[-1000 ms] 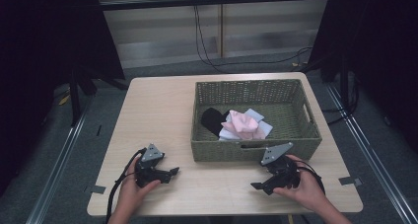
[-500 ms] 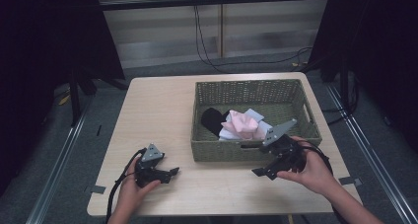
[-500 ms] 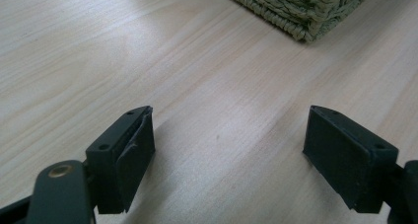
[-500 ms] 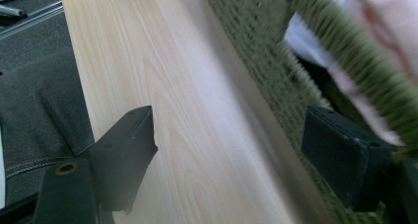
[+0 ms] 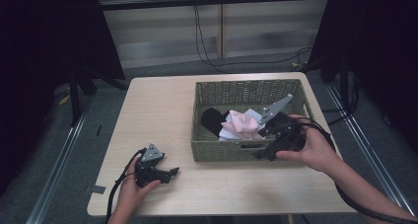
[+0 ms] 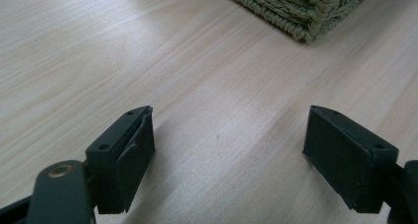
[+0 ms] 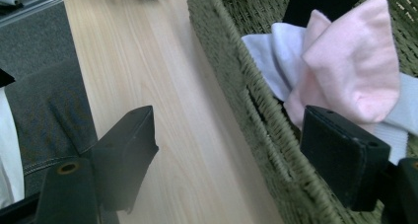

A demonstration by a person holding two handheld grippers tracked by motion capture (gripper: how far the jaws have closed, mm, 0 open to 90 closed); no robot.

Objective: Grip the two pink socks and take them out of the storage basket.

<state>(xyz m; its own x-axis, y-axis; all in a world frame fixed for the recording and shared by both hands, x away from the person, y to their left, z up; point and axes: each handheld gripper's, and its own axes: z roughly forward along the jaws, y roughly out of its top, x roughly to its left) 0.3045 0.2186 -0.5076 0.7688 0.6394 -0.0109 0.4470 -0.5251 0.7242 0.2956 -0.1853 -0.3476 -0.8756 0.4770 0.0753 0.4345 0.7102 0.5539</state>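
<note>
A light wooden table (image 5: 162,110) is seen with a green woven rectangular basket (image 5: 231,91) set on its right half, the left half being left bare. Inside the basket a black cloth (image 5: 212,119) is laid at the left, with a pink folded cloth (image 5: 241,125) just to its right, on top of a white cloth (image 5: 229,134). The right tongs (image 5: 263,145) are held above the basket's near wall, towards its right end, straddling that wall in the right gripper view. The left tongs (image 5: 170,173) are rested on the table near its front edge, left of the basket and well apart from it.
</note>
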